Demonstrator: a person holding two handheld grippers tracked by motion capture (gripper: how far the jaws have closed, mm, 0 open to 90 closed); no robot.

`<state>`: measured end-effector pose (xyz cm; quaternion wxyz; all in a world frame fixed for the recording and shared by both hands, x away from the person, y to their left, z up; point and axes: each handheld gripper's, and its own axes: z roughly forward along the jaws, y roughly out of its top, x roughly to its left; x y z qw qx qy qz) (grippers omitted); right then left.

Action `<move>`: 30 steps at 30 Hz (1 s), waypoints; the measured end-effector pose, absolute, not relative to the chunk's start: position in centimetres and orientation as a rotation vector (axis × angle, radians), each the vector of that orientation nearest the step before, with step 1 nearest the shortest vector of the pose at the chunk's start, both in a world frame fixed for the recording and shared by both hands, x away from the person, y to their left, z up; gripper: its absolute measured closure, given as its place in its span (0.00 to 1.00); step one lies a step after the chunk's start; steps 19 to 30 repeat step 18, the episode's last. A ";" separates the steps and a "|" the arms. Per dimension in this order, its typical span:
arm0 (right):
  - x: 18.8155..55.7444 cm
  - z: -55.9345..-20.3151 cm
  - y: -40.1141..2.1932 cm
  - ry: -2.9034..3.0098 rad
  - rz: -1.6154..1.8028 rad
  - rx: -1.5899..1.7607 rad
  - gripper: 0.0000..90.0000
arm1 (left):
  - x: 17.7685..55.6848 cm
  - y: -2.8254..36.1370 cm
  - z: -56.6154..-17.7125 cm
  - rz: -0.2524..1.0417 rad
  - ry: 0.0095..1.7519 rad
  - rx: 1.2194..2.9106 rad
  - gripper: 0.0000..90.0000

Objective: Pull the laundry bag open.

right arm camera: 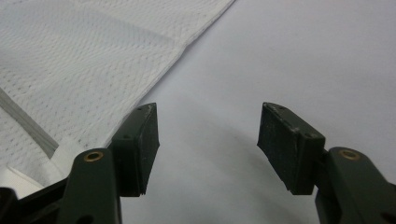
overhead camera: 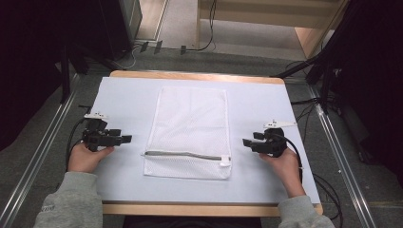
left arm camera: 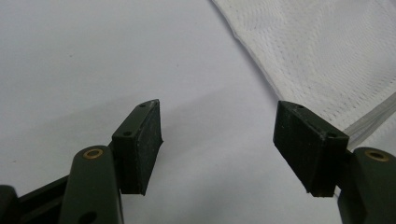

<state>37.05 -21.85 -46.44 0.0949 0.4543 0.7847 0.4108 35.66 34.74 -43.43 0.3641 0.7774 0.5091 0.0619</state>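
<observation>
- Mesh bag: a white zippered laundry bag lying flat on the pale table cover, long axis running away from you. Take it as the landmark for every item below.
- Zipper: a grey line across the bag near the edge closest to you, with its white pull tab at the bag's right end. The teeth appear closed along the whole run, though the high view is too coarse to be sure.
- Left gripper: held in your left hand, just beside the bag's left edge and level with the zipper, pointing at it. In the left gripper view the pads stand wide apart over bare cover, nothing between them; the bag's left edge lies beyond the far jaw.
- Right gripper: held in your right hand, near the bag's right edge by the pull tab. In the right gripper view the pads are apart and empty, with the bag's edge off to one side.
- Step in hand, as judged: approach, both grippers flanking the zipper line and the bag not yet touched.
- Next move, as judged: your left gripper would need to pin the fabric at the zipper's left end while your right gripper closes on the small tab. Come in low and square, since the tab lies flat against the mesh.
</observation>
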 end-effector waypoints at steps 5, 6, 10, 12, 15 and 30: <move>37.1 -46.5 -22.2 2.308 1.221 1.362 0.44 | 35.7 34.8 -43.5 0.161 1.315 2.002 0.37; 37.1 -46.5 -22.2 2.307 1.218 1.371 0.44 | 35.7 34.8 -43.5 0.163 1.315 2.007 0.37; 37.2 -46.6 -22.3 2.308 1.214 1.375 0.43 | 35.7 34.8 -43.6 0.163 1.317 2.013 0.37; 37.2 -46.6 -22.3 2.308 1.209 1.376 0.42 | 35.7 34.8 -43.6 0.167 1.320 2.010 0.36; 37.3 -46.7 -22.4 2.307 1.201 1.376 0.38 | 35.8 34.8 -43.6 0.170 1.316 2.017 0.34; 37.4 -47.0 -22.4 2.301 1.175 1.382 0.34 | 35.9 34.7 -44.0 0.233 1.318 2.041 0.28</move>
